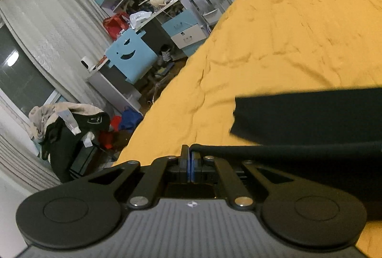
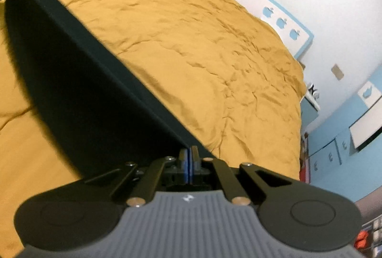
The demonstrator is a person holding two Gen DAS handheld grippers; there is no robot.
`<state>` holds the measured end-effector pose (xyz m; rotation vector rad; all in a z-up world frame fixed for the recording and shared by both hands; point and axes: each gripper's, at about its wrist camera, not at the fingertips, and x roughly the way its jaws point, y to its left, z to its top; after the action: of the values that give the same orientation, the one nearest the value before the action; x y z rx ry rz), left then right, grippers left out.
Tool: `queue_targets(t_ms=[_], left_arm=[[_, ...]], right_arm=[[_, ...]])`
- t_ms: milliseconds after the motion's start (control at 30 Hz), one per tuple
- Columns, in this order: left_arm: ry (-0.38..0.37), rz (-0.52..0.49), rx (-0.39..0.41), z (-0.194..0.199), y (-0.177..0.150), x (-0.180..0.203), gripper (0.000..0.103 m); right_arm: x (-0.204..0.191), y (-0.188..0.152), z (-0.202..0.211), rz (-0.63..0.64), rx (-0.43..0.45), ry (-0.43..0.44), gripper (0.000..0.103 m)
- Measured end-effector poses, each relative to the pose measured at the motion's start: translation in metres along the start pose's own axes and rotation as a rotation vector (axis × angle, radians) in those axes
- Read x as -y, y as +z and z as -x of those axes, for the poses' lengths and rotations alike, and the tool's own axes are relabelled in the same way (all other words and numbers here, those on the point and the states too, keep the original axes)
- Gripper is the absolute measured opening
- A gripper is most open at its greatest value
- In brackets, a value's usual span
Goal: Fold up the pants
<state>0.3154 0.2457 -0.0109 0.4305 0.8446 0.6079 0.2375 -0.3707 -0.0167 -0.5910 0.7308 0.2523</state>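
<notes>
Yellow bedspread (image 2: 191,55) covers the big bed under me, all wrinkly, with a messy desk (image 1: 133,26) and white curtains (image 1: 43,26) off to one side. My left claw (image 1: 190,157) is pinched tight on an edge of the black pants (image 1: 310,119). My right claw (image 2: 188,157) is pinched tight on another edge of the pants (image 2: 83,90). The cloth stretches in a straight dark band between my two claws, up off the bed. Another part of the pants hangs or lies past my left claw; I cannot tell if it touches the bedspread.

I think I am carrying the pants over to make a fold. To do it well, I should keep both claws squeezed hard so the cloth cannot slip. I should keep them just as far apart as now, so the edge stays flat and tight with no sag. I should move both at the same speed, then lay the edge down gently and line it up with the part below.
</notes>
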Motion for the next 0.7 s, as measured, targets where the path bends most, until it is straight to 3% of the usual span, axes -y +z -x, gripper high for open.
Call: queue_targets(t_ms=[267,400,700], left_arm=[[0.034,-0.043,-0.027,-0.047,0.047,0.051,0.001],[0.05,-0.106,-0.052,-0.072,0.052,0.081,0.001],[0.068,-0.16,-0.074,-0.101,0.058,0.114,0.001]], right_arm=[[0.036,0.021,-0.102,-0.072,-0.068,0.031,0.0],[0.043,0.018,-0.146,-0.111,-0.117,0.069,0.0],[0.042,0.009,-0.188,-0.166,-0.166,0.098,0.0]])
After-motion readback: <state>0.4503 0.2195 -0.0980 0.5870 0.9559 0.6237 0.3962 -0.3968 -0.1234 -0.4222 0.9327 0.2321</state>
